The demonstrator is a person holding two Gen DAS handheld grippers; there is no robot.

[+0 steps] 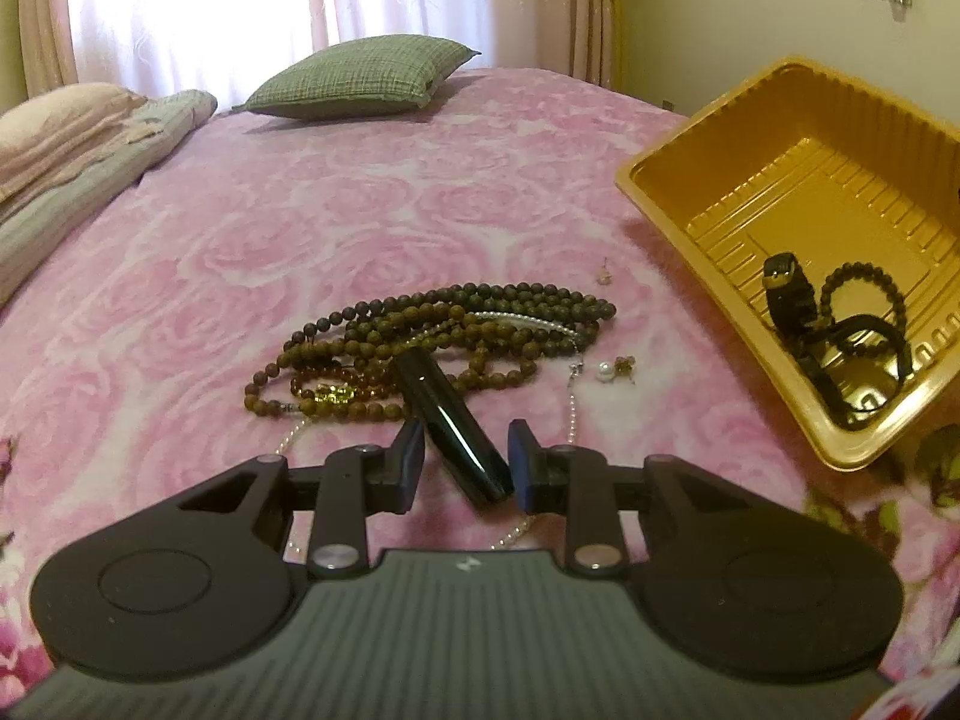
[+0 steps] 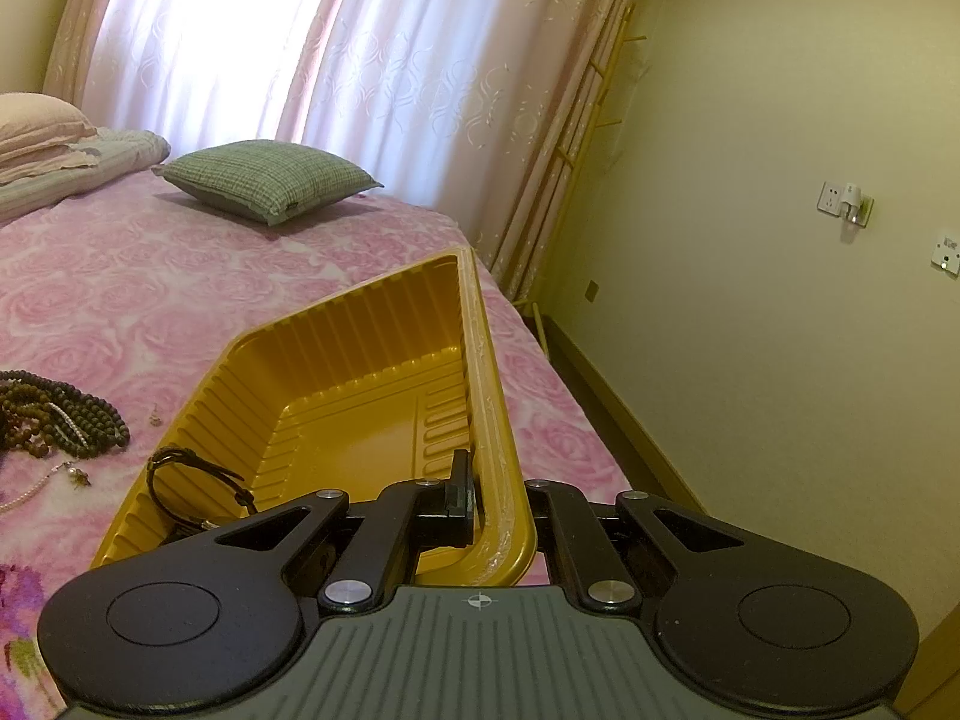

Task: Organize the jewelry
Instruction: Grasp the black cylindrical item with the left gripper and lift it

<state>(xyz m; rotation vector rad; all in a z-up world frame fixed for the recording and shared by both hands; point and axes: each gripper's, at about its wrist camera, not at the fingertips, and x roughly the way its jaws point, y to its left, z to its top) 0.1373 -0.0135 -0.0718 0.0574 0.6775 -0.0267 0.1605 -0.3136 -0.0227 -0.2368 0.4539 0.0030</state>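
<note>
Counting across both views, we find one gold tray (image 1: 798,138), one dark glossy tube (image 1: 450,420), one tangled heap of bead strands (image 1: 420,336), one green checked cushion (image 1: 360,78) and two hand-held grippers.

At the lower middle of the left wrist view, our left gripper (image 1: 461,462) stands partly open, with the tube lying slantwise between its blue pads; we cannot tell whether the pads press on it. The tube's far end rests on the heap at the frame's centre: brown and dark wooden beads, amber beads and a thin white pearl string, all on the pink rose-patterned bedspread (image 1: 240,228). A single pearl (image 1: 605,369) lies just right of the heap.

The ribbed tray sits at the right, holding dark bracelets (image 1: 852,324) in its near corner. In the right wrist view, our right gripper (image 2: 498,510) is clamped tight on the tray's near rim.
</note>
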